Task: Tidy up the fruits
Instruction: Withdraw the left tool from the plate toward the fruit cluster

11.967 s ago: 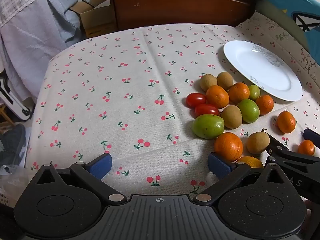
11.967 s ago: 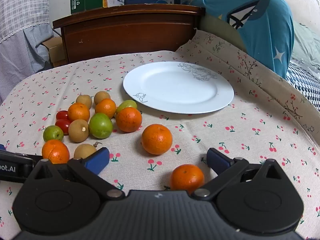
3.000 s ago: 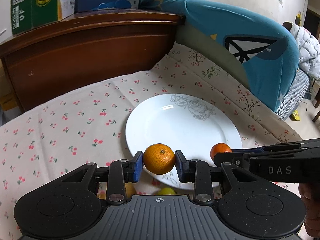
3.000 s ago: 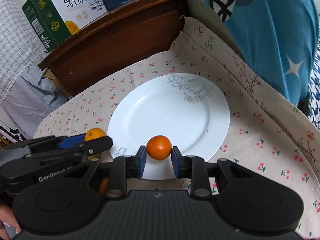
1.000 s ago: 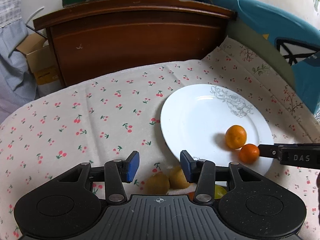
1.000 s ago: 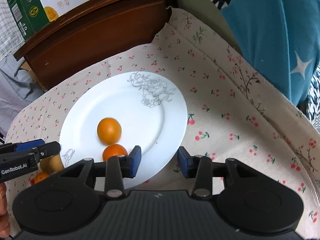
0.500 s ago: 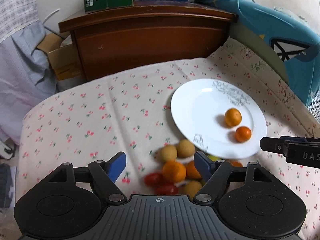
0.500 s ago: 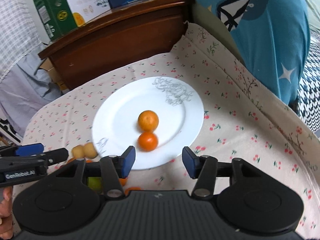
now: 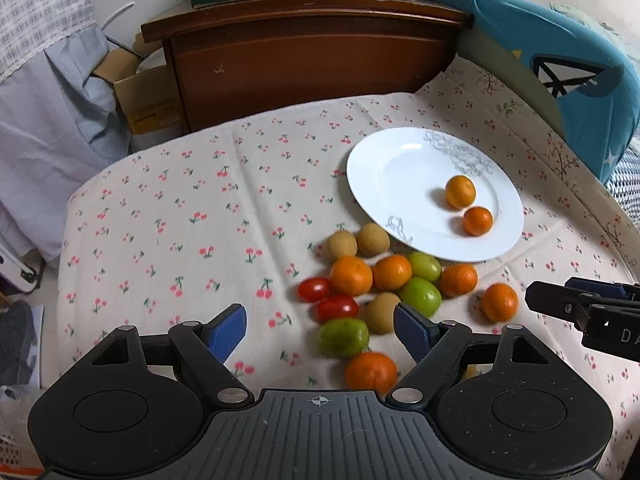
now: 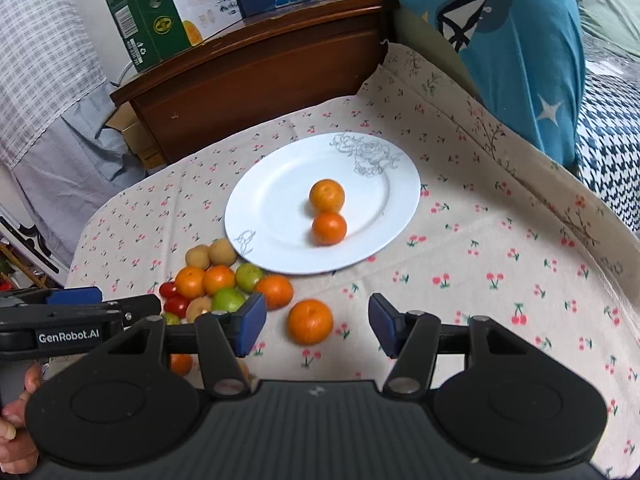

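Two oranges now rest on the plate [image 10: 280, 208], touching each other near its centre: the paler orange [image 10: 327, 195] on the far side, the darker orange [image 10: 329, 228] on the near side. Three seconds ago each gripper pinched one of these above the plate; both have since been released. The left gripper [image 9: 320, 330] has just been opening: its jaws stand wide apart, with nothing pressed between them. The right gripper [image 10: 317, 326] has also just been opening, to a moderate spread, and it is likewise empty. Both grippers have drawn back from the plate to the near side of it. The remaining fruit pile [image 9: 384, 280] lies on the cloth [image 9: 180, 220] just beside the plate's near-left rim: oranges, green fruits, brown fruits and two red tomatoes. A lone orange [image 10: 310, 321] lies apart from the pile, near the plate's front rim, in line with the right gripper's gap. One more orange-coloured item beneath the right gripper is probably fruit; the view is blocked. Judged status: first transfer complete; most of the sorting remains.
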